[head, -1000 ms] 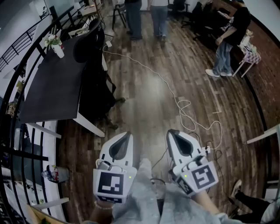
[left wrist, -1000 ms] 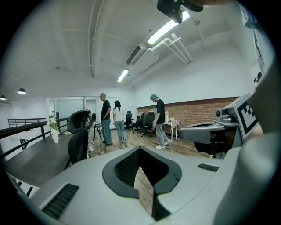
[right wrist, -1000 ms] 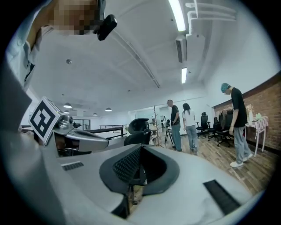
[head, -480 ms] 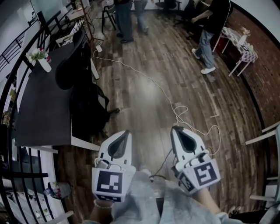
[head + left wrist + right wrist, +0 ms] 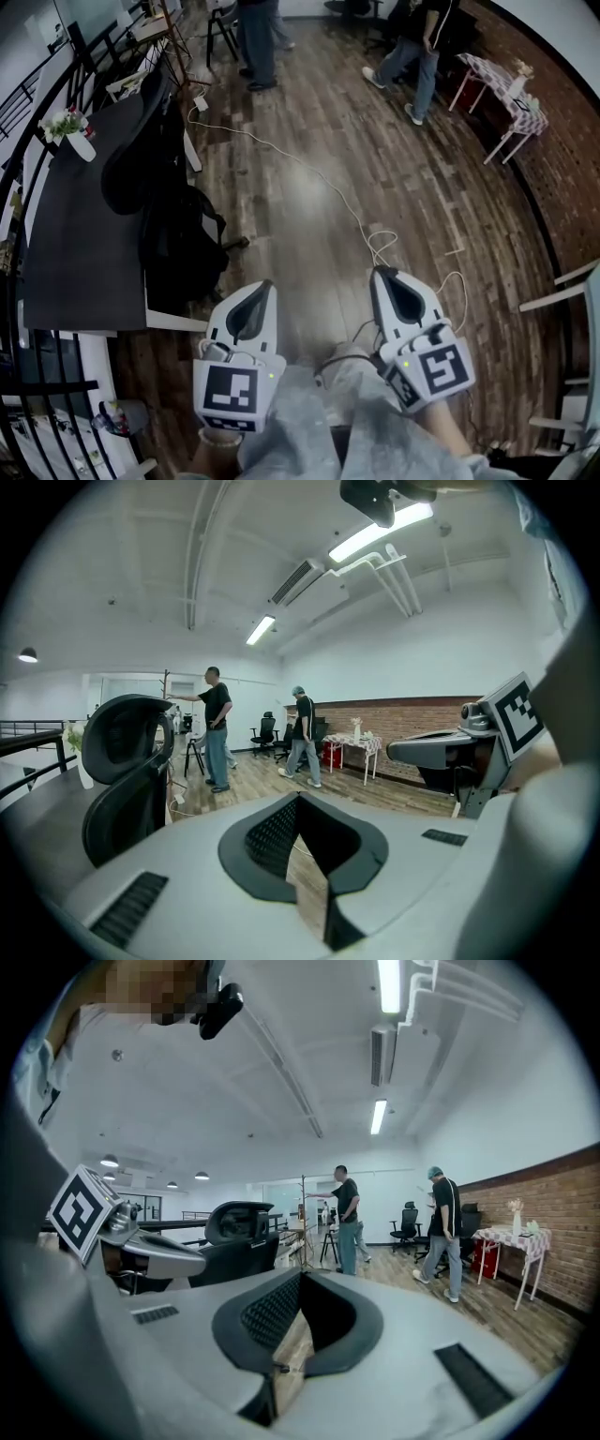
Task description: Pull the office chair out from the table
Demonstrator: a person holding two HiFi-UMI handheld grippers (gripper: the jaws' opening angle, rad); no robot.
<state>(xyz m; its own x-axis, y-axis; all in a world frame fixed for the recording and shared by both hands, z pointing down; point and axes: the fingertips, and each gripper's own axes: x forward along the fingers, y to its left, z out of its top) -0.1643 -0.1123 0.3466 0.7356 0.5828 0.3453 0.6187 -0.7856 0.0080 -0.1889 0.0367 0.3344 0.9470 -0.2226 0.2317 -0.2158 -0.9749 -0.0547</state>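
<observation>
The left gripper and the right gripper are held out side by side low in front of the person, a gap between them. Both point forward and tip slightly downward, and the marker cube at the rear of the left one and the one on the right face up toward the head. In each gripper's own view the two jaws are closed tip to tip with nothing between them. The left wrist, with a band round it, and the right forearm come in from the bottom edge behind the grippers.
</observation>
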